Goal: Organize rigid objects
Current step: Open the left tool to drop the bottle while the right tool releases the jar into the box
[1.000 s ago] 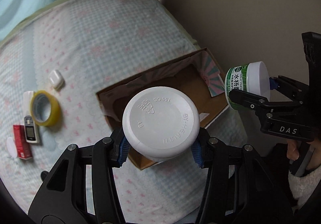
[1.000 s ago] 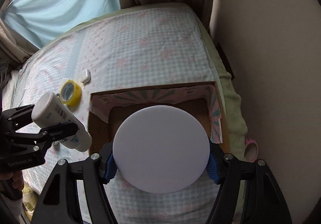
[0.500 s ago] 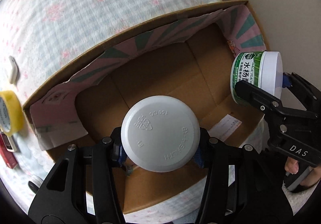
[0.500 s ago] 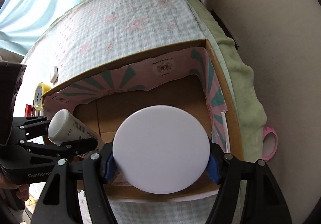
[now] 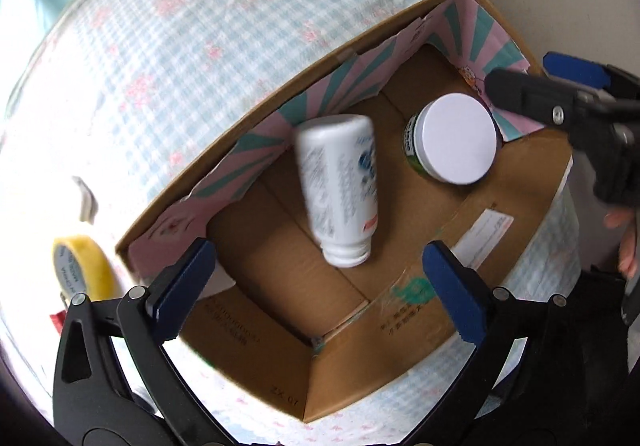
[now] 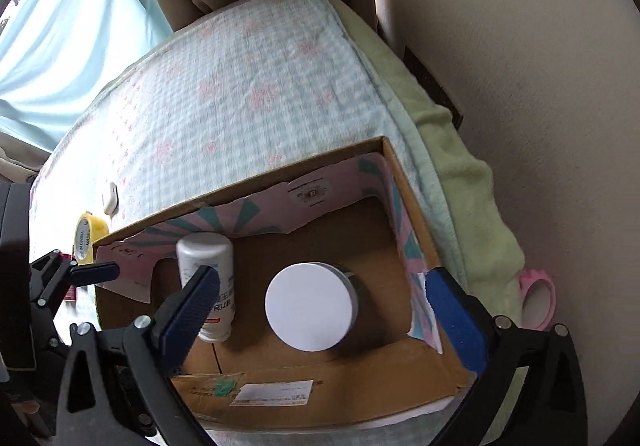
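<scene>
An open cardboard box (image 5: 380, 374) (image 6: 340, 378) sits on a checked bedspread. Inside it a white pill bottle (image 5: 338, 194) (image 6: 206, 278) lies on its side, blurred in the left wrist view. To its right stands a green jar with a white lid (image 5: 454, 144) (image 6: 312, 306). My left gripper (image 5: 318, 282) hangs over the box, its jaws opening wide, with nothing pressed between the blue pads. My right gripper (image 6: 324, 310) hovers over the jar, its jaws also opening, pads clear of the lid. Each gripper shows in the other's view: the right gripper (image 5: 560, 106), the left gripper (image 6: 80, 274).
A yellow tape roll (image 5: 80, 270) (image 6: 86, 238), a small white case (image 5: 86, 200) (image 6: 110, 198) and a red packet (image 5: 58, 316) lie on the bedspread (image 6: 240, 86) left of the box. A pink tape roll (image 6: 538, 298) sits by the wall on the right. Curtains hang behind the bed.
Both grippers came down over the box and opened. The white bottle left the left gripper and the jar left the right gripper; both now rest inside the box.
</scene>
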`<action>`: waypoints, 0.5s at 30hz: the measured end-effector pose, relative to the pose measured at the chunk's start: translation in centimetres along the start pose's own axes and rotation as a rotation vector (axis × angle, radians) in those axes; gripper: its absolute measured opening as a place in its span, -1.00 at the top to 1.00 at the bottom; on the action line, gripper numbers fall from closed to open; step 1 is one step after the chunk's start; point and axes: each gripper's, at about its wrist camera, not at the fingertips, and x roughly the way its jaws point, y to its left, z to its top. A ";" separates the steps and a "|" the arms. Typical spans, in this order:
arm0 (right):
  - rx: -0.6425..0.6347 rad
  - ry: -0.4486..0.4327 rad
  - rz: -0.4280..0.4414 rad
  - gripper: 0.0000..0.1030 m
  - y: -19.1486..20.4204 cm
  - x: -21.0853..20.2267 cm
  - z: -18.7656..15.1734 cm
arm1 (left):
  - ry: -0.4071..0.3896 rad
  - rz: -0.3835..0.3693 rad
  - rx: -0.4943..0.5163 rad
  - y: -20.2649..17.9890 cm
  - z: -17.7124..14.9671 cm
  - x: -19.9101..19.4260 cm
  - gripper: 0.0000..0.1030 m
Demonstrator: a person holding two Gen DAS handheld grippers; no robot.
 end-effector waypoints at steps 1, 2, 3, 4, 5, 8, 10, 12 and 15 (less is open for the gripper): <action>-0.009 -0.003 -0.018 -1.00 0.0 -0.1 -0.1 | -0.001 -0.005 -0.010 0.1 -0.4 -0.2 -1.00; -0.018 -0.002 -0.035 -1.00 0.2 -0.2 -0.1 | -0.001 -0.012 -0.022 0.5 -0.9 -0.5 -1.00; -0.024 0.002 -0.049 -1.00 0.2 -0.2 -0.3 | 0.000 -0.016 -0.035 0.6 -1.2 -0.5 -0.99; -0.025 0.010 -0.054 -1.00 0.2 -0.1 0.1 | -0.001 -0.019 -0.048 0.8 -1.6 -0.7 -1.00; -0.023 0.014 -0.057 -1.00 0.2 -0.2 0.1 | -0.002 -0.024 -0.060 1.3 -1.9 -1.4 -0.99; -0.011 0.028 -0.065 -1.00 -0.4 -0.7 0.1 | -0.017 -0.037 -0.082 1.4 -2.5 -2.3 -0.99; -0.007 0.036 -0.066 -1.00 -0.6 -1.2 0.1 | -0.033 -0.034 -0.086 1.3 -2.8 -3.1 -1.00; -0.012 0.035 -0.071 -1.00 -0.5 -2.0 -0.2 | -0.052 -0.029 -0.090 1.2 -3.3 -4.4 -0.99; -0.024 0.044 -0.080 -1.00 -0.2 -2.9 -0.2 | -0.088 -0.018 -0.096 1.2 -3.5 -6.2 -0.99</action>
